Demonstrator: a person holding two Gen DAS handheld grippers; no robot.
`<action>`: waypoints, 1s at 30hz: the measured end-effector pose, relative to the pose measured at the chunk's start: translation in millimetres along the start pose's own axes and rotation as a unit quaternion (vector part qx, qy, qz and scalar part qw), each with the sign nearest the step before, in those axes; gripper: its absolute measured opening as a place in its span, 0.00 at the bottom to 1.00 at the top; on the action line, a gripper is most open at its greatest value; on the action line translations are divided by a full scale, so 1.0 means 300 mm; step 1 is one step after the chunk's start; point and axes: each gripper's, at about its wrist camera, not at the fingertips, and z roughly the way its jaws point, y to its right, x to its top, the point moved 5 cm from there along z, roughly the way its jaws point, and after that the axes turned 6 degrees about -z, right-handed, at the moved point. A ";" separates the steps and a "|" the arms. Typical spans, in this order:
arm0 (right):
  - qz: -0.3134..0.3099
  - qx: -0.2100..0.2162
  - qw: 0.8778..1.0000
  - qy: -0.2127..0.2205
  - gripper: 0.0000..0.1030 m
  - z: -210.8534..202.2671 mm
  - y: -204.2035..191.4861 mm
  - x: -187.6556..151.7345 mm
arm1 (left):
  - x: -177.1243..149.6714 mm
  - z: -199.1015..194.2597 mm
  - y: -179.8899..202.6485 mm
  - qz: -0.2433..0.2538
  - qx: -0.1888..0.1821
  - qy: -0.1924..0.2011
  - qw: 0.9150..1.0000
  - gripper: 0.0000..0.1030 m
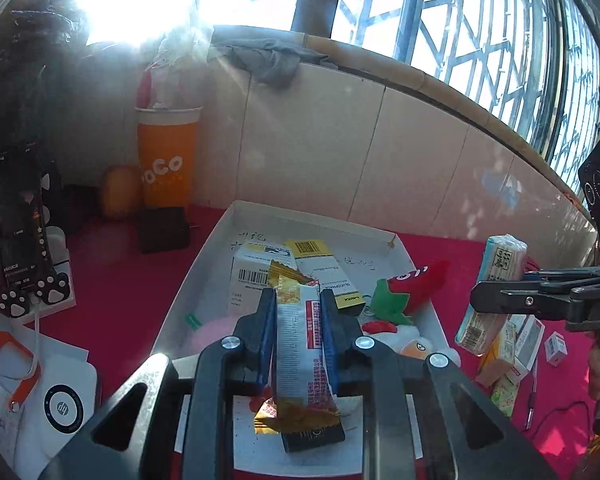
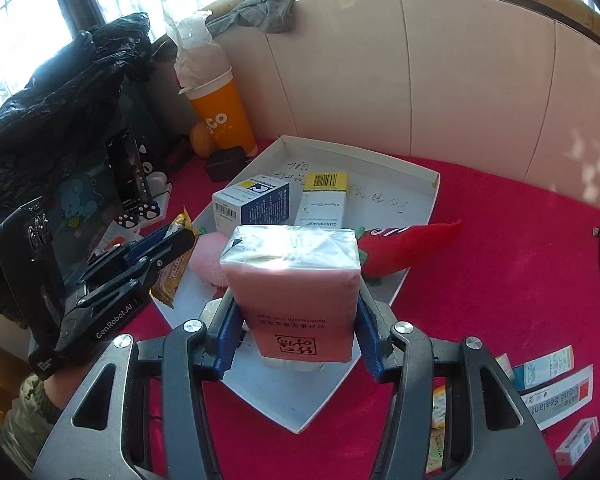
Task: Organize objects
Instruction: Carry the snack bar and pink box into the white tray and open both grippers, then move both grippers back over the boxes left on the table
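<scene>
Two things ride over the white tray [image 2: 416,216]: my left gripper [image 1: 298,312] is clamped on a snack bar [image 1: 300,344], my right gripper [image 2: 296,320] on a tissue pack [image 2: 296,280]. I'd lower both into the tray's bare right side, clear of the boxes [image 2: 256,200] and red plush [image 2: 412,244], minding the rim.

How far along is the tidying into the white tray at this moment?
Done: two medicine boxes, a red plush toy and a pink plush lie in the white cardboard tray. In hand: left gripper holds a gold-ended snack bar, right gripper a pink tissue pack. Left: small boxes on the red cloth.
</scene>
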 end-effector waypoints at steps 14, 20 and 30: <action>0.043 -0.032 0.997 0.054 1.00 0.089 0.022 0.099 | 0.002 0.075 -0.015 -0.003 0.065 0.003 0.998 1.00; 0.048 -0.052 0.991 0.116 0.99 -0.057 0.033 0.072 | 0.005 0.030 -0.028 0.001 0.111 0.025 0.993 1.00; 0.025 -0.038 0.976 0.212 1.00 -0.423 0.012 -0.113 | 0.004 -0.045 0.057 0.015 0.088 0.045 0.995 1.00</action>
